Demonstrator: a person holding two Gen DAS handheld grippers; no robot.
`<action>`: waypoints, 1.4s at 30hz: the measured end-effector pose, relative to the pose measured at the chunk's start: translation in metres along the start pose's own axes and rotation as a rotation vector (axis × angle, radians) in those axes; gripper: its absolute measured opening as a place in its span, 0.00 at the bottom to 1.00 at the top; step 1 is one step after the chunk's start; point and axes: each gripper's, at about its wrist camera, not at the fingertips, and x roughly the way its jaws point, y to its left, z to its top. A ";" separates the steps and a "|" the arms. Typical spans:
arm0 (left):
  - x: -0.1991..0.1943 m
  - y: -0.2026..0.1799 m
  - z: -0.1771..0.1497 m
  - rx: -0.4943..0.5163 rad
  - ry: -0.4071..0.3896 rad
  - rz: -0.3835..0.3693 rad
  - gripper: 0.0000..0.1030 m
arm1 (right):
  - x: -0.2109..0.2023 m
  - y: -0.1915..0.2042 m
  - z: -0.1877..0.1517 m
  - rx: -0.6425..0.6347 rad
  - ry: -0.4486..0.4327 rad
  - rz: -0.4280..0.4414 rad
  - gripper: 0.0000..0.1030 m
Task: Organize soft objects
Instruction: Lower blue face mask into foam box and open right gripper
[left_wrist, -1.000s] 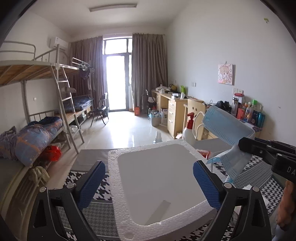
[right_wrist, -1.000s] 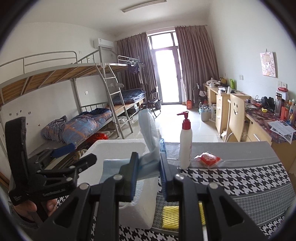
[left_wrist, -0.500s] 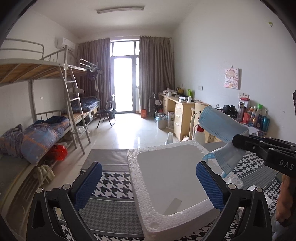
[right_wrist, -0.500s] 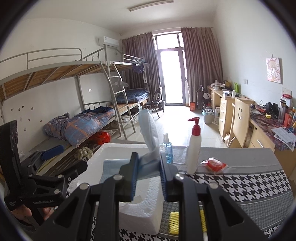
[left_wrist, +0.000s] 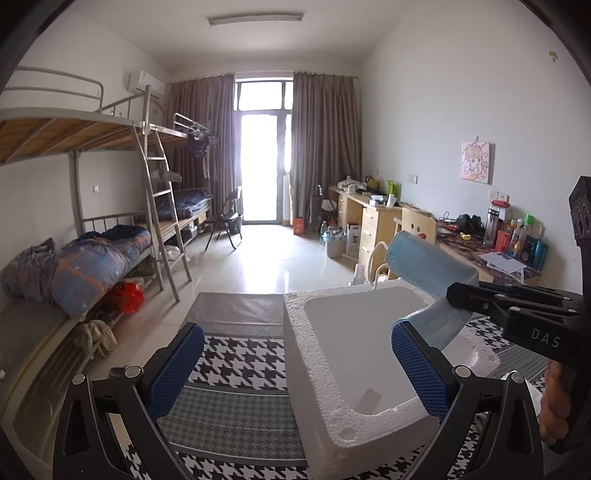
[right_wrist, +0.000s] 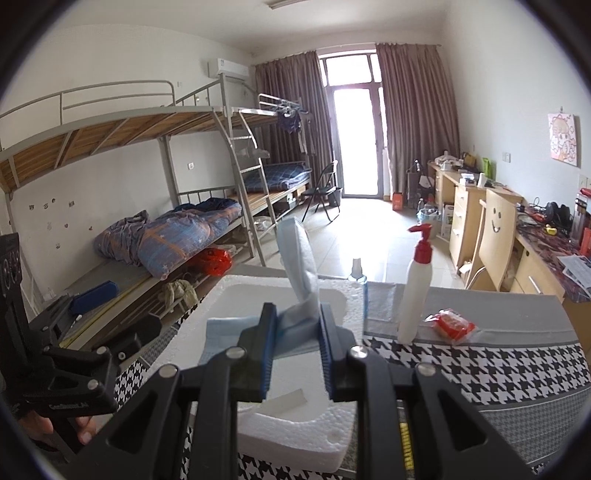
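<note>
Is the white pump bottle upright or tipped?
Upright: the pump bottle stands on the tablecloth, red pump on top.

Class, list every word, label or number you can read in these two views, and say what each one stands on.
"DAS": white letters on the right gripper body, rest cut off.
Small white print on the left gripper body: too blurred to read.
White pump bottle, red packet, desk bottles: no legible text.
</note>
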 end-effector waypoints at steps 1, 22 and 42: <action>0.000 0.001 0.000 -0.004 -0.001 0.001 0.99 | 0.002 0.000 0.000 0.002 0.005 0.002 0.25; -0.001 0.001 -0.002 -0.011 0.007 -0.033 0.99 | 0.009 0.000 -0.007 -0.004 0.049 0.022 0.72; -0.012 -0.020 -0.001 0.028 -0.009 -0.082 0.99 | -0.023 -0.013 -0.011 0.000 -0.024 -0.023 0.73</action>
